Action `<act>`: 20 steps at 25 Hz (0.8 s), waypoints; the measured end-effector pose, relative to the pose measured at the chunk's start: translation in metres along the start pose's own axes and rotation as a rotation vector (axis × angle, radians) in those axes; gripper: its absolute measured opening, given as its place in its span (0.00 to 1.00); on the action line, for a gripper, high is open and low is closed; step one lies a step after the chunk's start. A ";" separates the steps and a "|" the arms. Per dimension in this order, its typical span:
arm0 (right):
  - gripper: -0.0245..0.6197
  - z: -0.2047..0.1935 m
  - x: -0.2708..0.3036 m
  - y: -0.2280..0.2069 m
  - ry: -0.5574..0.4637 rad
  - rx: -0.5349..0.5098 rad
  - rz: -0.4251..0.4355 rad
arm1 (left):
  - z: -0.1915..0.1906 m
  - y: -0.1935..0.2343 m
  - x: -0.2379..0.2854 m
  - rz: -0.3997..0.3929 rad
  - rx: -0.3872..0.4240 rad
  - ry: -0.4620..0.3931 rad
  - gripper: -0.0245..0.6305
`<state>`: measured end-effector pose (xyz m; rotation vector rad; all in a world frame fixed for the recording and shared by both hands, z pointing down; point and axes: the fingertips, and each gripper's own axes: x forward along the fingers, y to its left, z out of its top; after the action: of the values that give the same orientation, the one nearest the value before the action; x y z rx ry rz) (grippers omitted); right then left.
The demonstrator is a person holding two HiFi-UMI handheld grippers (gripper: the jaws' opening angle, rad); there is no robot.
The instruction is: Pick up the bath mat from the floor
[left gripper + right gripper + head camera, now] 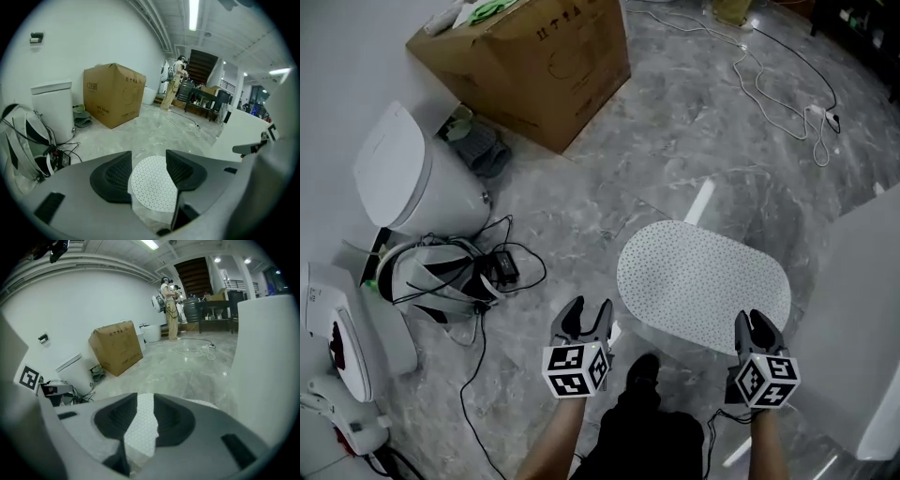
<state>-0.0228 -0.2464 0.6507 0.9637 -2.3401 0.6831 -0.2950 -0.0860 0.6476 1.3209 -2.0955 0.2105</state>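
The bath mat [703, 279] is a white oval with small dark dots, over the grey marble floor, with a shadow under its near edge. My right gripper [758, 325] is at the mat's near right end, and in the right gripper view the mat [144, 425] fills the narrow gap between the jaws, so it is shut on the mat's edge. My left gripper [588, 313] hovers just left of the mat's near left end with its jaws wide apart. Looking along them, I see the mat [152, 185] lying beyond the jaws, untouched.
A large cardboard box [530, 66] stands at the back, a white lidded bin [403, 173] at the left. A headset with black cables [441, 277] lies on the floor to the left. A white cable [787, 94] trails at the back right. A white panel [862, 309] rises at the right.
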 end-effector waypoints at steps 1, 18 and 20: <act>0.21 -0.010 0.017 -0.003 -0.002 -0.004 0.008 | -0.012 0.005 0.015 0.001 -0.006 -0.002 0.39; 0.21 -0.148 0.199 -0.047 -0.005 -0.060 0.084 | -0.182 0.066 0.206 -0.019 0.060 0.039 0.44; 0.21 -0.157 0.206 -0.051 0.003 -0.068 0.081 | -0.196 0.068 0.221 -0.015 0.068 0.062 0.44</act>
<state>-0.0698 -0.2808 0.9082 0.8418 -2.3946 0.6317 -0.3316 -0.1305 0.9451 1.3516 -2.0421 0.3156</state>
